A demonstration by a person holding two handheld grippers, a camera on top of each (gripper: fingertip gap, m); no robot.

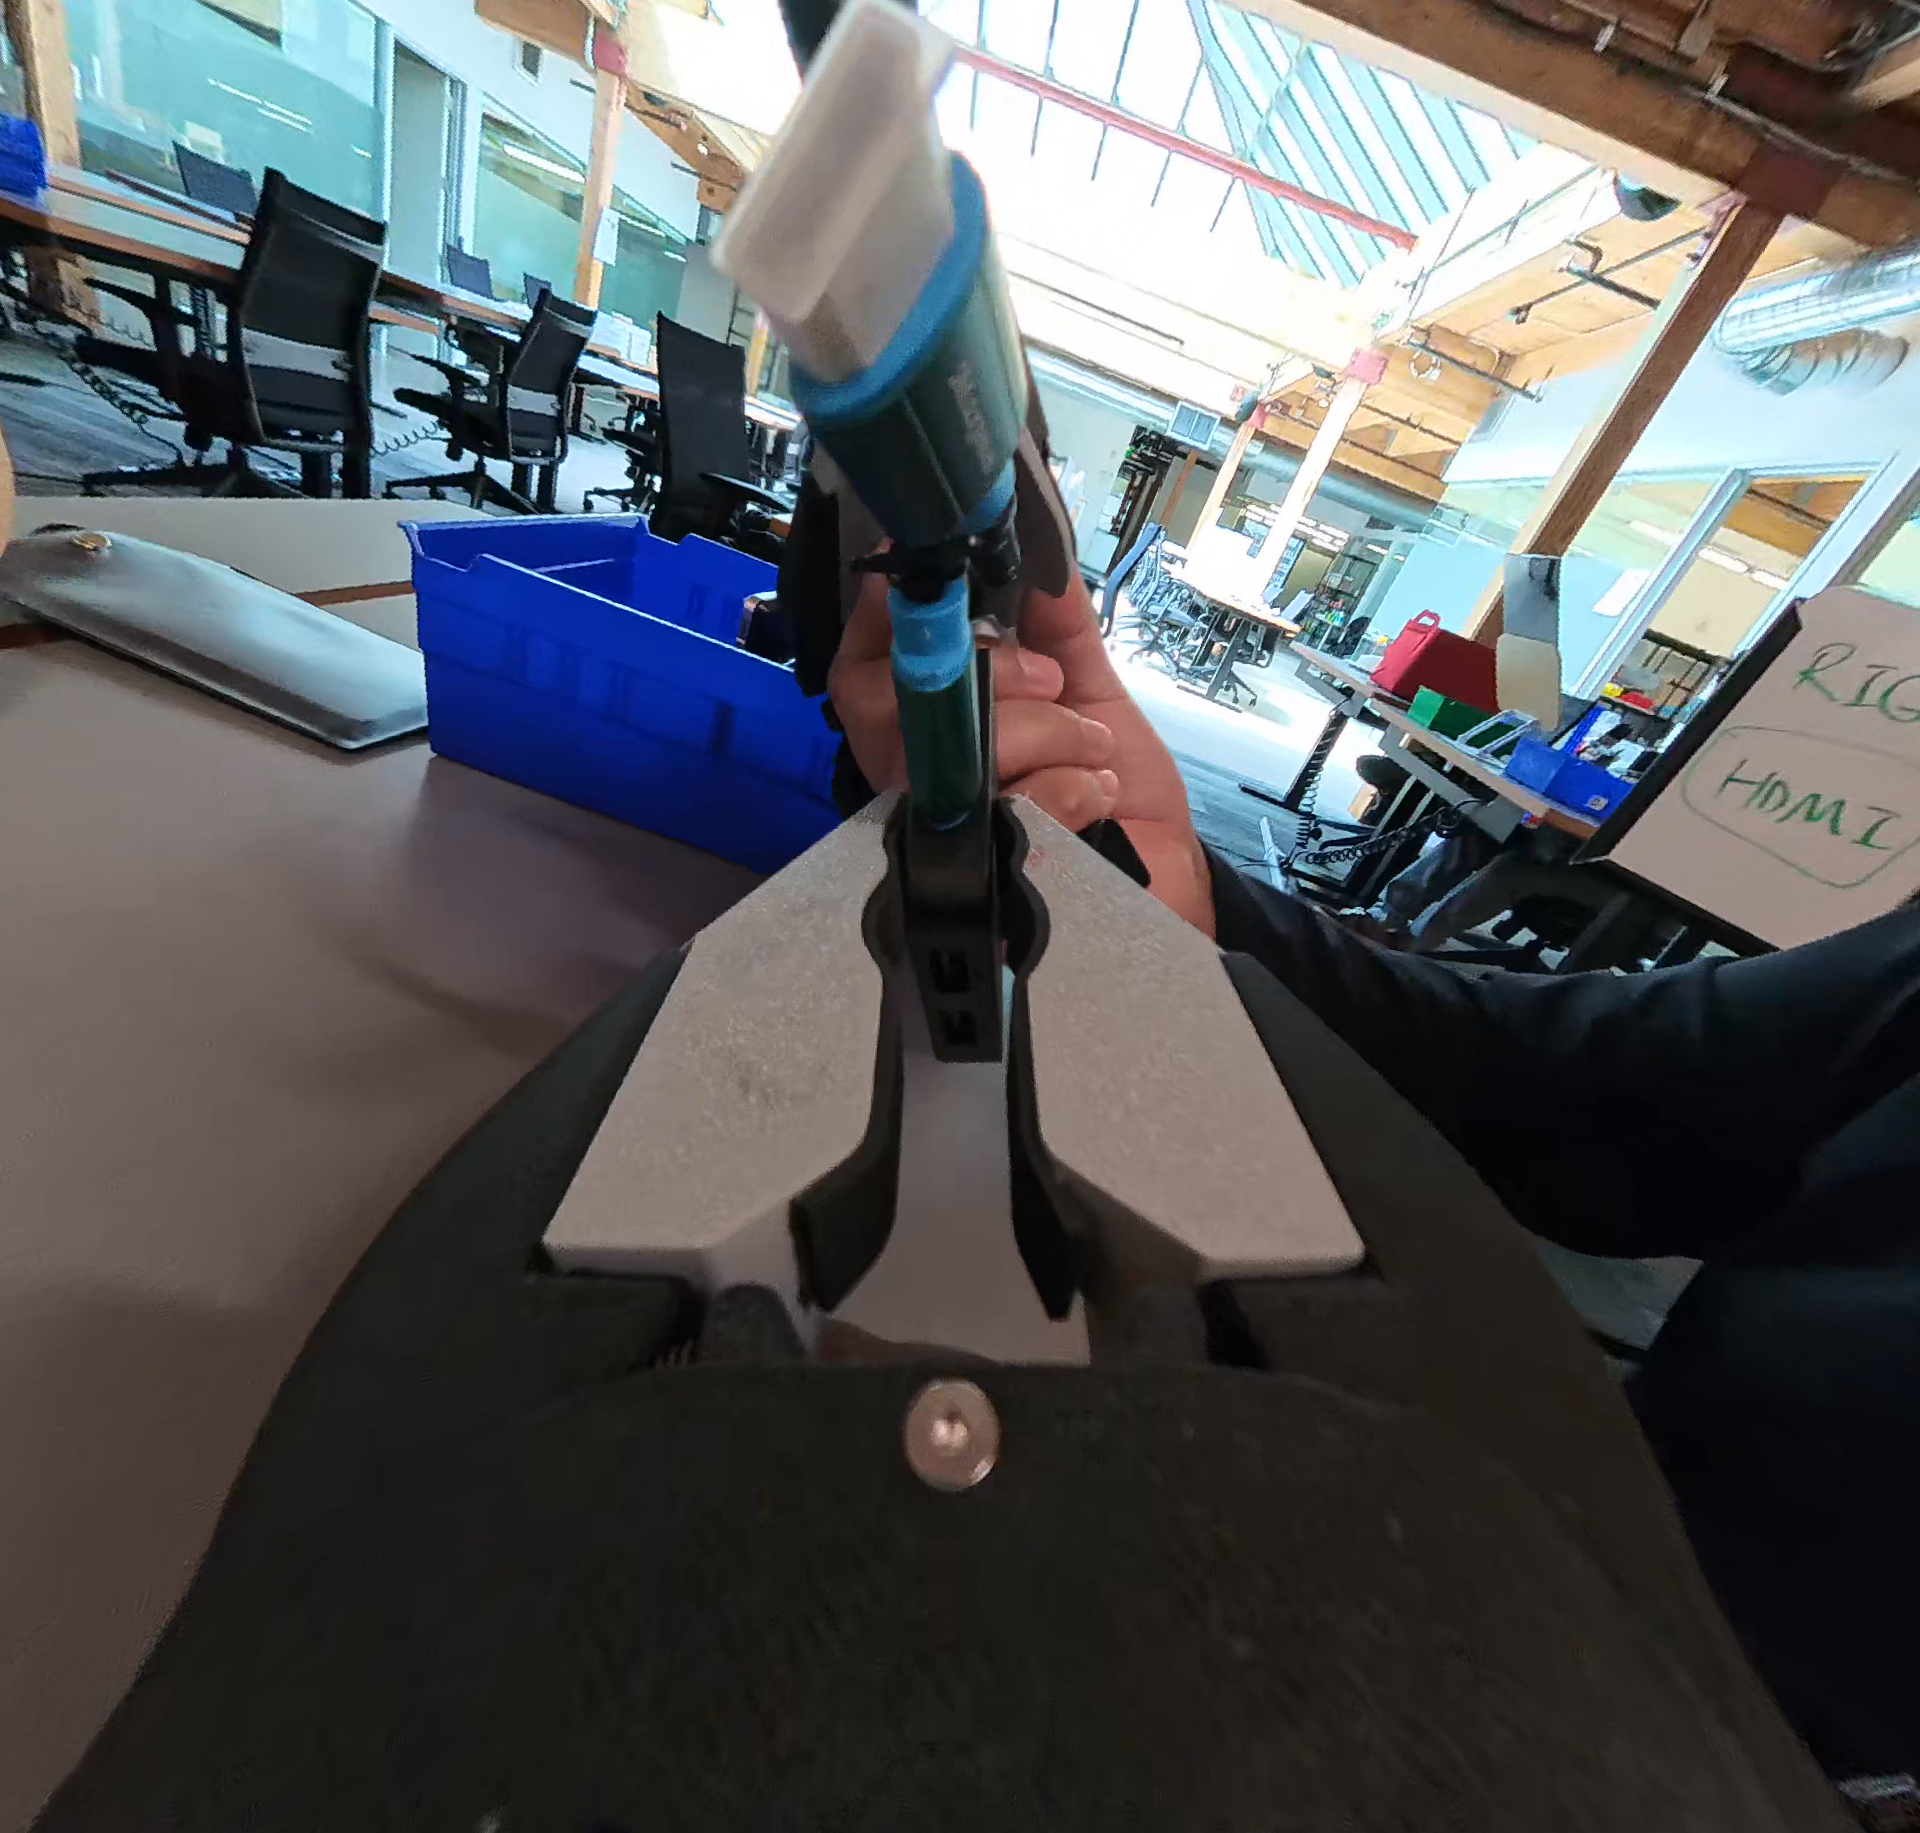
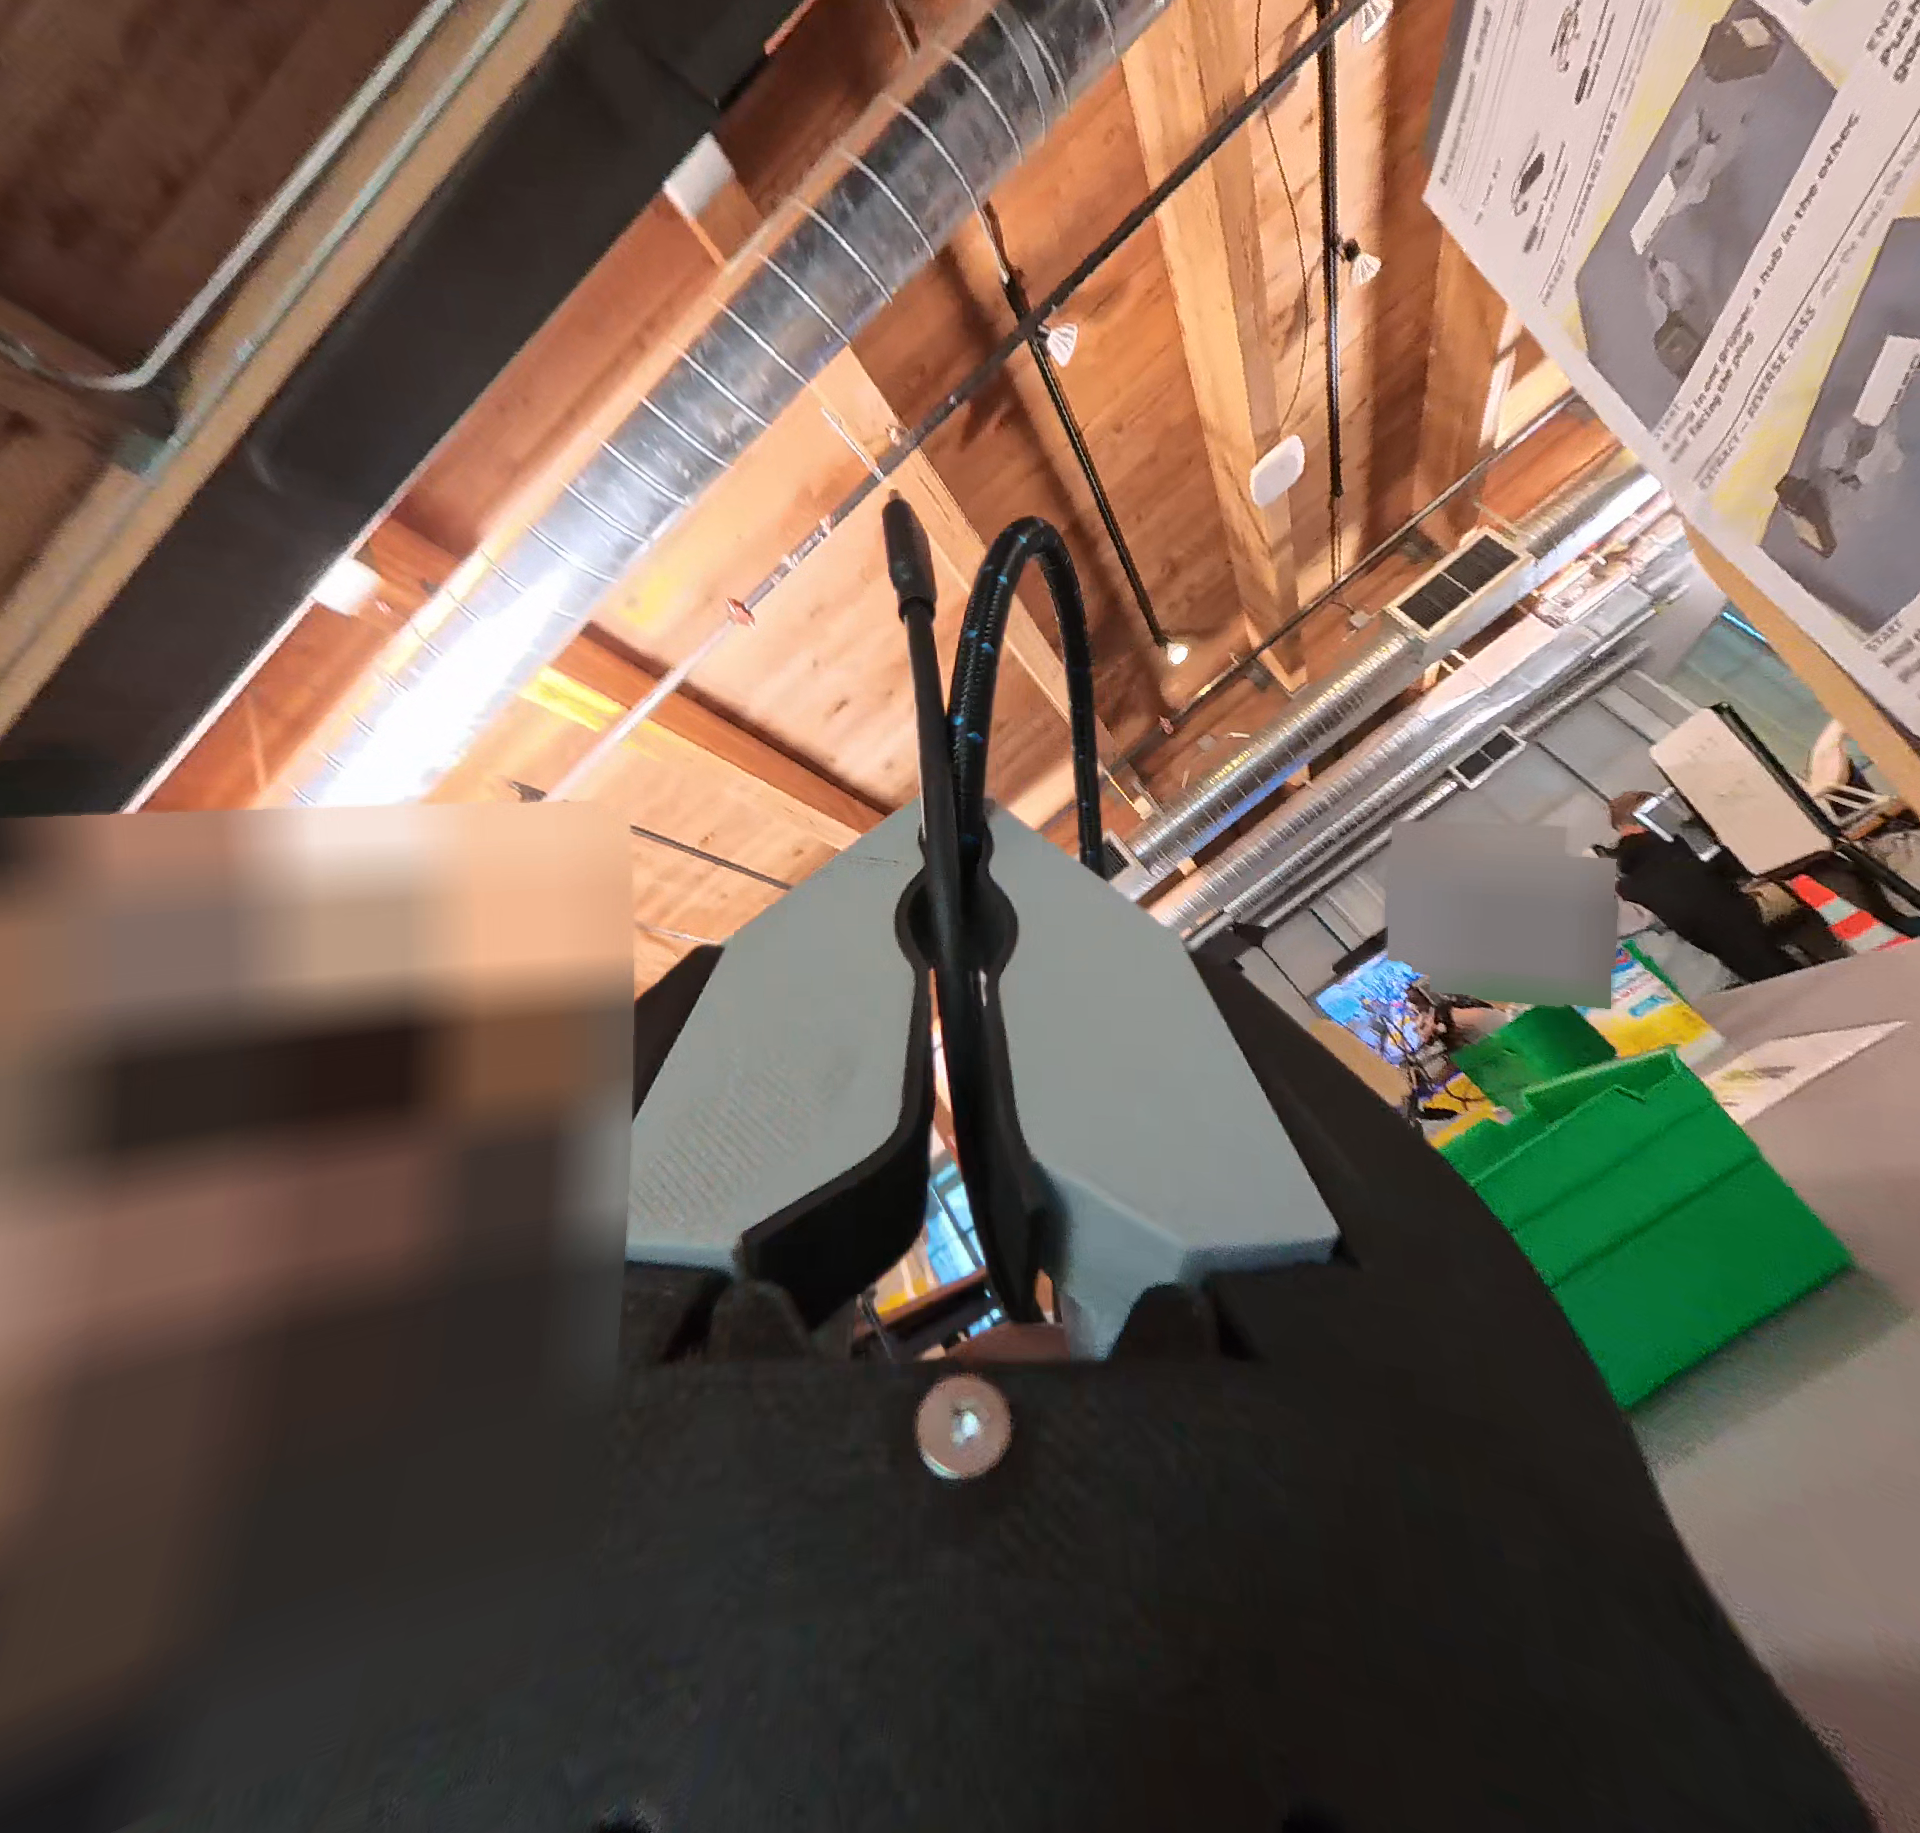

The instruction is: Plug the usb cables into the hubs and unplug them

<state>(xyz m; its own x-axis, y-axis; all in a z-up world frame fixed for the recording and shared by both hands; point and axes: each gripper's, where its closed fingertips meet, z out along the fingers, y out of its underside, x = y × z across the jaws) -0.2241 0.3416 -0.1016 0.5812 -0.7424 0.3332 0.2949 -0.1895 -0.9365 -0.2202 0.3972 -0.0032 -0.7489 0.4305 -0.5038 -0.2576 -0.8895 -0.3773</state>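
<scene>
1. Left wrist view: the left gripper is clamped on a flat black plug joined to a teal-and-blue adapter with a white plastic cap, tilted upward.
2. A bare hand sits just behind it; a blue plastic bin rests on the grey table.
3. Right wrist view: the right gripper pinches a black braided cable looping toward the ceiling, with a green plastic bin on the table to its right.

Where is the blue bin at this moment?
In the left wrist view the blue bin sits on the table, left of the left gripper, beside a grey pouch.
</scene>
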